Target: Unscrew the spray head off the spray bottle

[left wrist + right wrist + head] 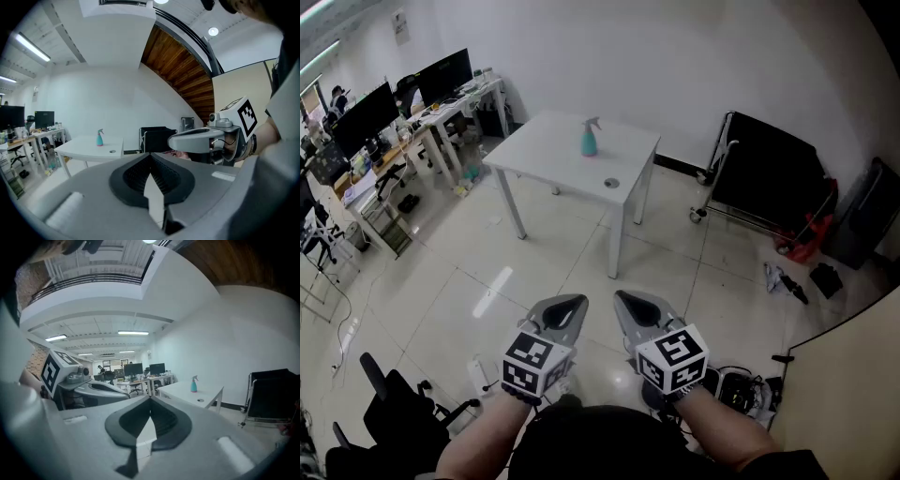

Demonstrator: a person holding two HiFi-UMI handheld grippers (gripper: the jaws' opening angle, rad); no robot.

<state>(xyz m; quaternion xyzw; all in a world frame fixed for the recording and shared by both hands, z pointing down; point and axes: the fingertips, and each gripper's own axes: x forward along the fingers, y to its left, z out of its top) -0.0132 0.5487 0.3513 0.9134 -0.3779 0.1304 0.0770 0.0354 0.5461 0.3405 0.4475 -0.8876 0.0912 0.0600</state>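
The teal spray bottle (590, 141) stands upright near the far edge of a white worktop (546, 150) across the room, with its pale spray head (592, 122) on top. A small round fitting (611, 183) sits in the worktop surface nearer the front edge, apart from the bottle. Both tools are held low and close to the person's body, well apart from the worktop, over the glossy tiled floor (544, 272). The left tool (571, 303) has its jaws closed tip to tip with nothing between them, and its own view shows the ribbed pads meeting along one seam. The right tool (625, 300) is the same, with jaws pressed together and empty. The two tools sit side by side, near each other but not touching, and both point toward the worktop. To the right of the worktop a black folded cart (769, 173) on casters stands against the white wall. To the left a row of desks (455, 108) carries dark monitors (442, 75). A black office chair (394, 412) stands at the lower left, beside the person's left forearm.
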